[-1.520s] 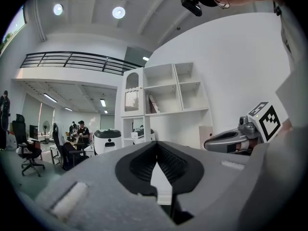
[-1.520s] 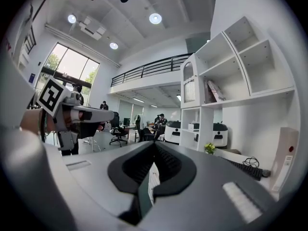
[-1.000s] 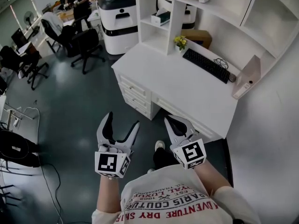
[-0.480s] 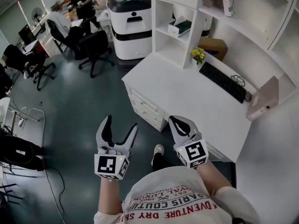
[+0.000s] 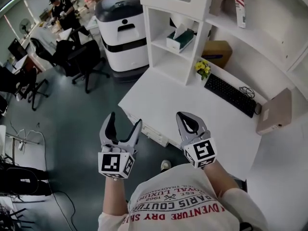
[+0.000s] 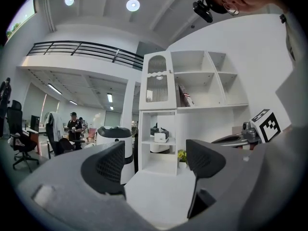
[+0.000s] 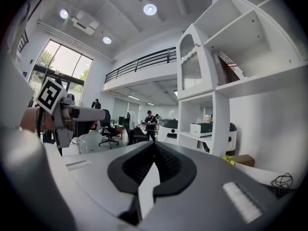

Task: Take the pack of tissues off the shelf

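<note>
The pack of tissues (image 5: 180, 39) is a white and green box with a tissue sticking up. It stands on the middle shelf of the white shelf unit (image 5: 198, 18) at the desk's far end, and shows small in the left gripper view (image 6: 160, 137) and the right gripper view (image 7: 200, 129). My left gripper (image 5: 125, 120) is open and empty, held before the desk's near edge, far short of the pack. Beside it, my right gripper (image 5: 185, 120) is shut with nothing in it. Its closed jaws fill the right gripper view (image 7: 154, 150).
A white desk (image 5: 192, 109) carries a black keyboard (image 5: 228, 94), a pot of yellow flowers (image 5: 202, 69) and a beige box (image 5: 274, 110). A cardboard box (image 5: 216, 53) sits under the shelves. A white machine (image 5: 122, 28) stands left of the shelf unit. Office chairs (image 5: 79, 57) and people are at the back left.
The head view has shifted so the shelf unit and desk sit nearer and more central. Both grippers have come up to the desk's near edge; their jaws stand as before.
</note>
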`<state>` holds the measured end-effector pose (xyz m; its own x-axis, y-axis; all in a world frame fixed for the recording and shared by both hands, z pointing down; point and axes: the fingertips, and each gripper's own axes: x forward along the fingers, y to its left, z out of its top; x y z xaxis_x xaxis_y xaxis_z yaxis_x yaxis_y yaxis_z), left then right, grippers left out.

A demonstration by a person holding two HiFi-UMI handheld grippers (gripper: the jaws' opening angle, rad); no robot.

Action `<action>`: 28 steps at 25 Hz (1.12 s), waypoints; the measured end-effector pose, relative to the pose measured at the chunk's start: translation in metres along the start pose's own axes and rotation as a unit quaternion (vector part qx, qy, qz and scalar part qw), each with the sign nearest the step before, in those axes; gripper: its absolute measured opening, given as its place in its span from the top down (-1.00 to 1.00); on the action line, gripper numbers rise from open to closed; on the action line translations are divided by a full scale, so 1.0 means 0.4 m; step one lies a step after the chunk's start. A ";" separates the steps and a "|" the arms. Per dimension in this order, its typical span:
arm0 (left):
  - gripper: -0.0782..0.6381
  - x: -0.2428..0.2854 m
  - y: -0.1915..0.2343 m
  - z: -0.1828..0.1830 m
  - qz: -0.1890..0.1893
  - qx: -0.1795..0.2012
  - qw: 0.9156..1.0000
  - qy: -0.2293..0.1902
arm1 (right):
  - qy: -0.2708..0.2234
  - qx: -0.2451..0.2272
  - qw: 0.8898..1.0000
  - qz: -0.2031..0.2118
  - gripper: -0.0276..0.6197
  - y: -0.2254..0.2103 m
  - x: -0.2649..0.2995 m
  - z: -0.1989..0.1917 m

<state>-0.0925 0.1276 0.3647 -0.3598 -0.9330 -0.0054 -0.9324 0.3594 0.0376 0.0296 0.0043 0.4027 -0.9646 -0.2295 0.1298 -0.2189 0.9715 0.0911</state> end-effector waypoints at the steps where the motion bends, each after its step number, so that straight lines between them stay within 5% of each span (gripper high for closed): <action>1: -0.34 0.032 0.003 0.000 -0.007 0.000 1.000 0.001 | -0.001 -0.001 1.000 -0.006 0.91 -0.020 0.017 0.005; 13: -0.41 0.413 -0.004 -0.021 -0.114 0.002 0.993 0.028 | 0.008 0.009 0.995 -0.099 0.91 -0.216 0.152 0.020; 28: -0.49 0.862 -0.024 -0.053 -0.257 0.017 0.965 0.041 | 0.024 0.025 0.969 -0.243 0.91 -0.430 0.343 0.015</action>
<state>-0.2068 -0.1979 0.3838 0.1540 -0.9859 0.0651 -0.9880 -0.1532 0.0174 -0.0659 -0.1938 0.3991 -0.7379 -0.6624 0.1293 -0.6540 0.7492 0.1048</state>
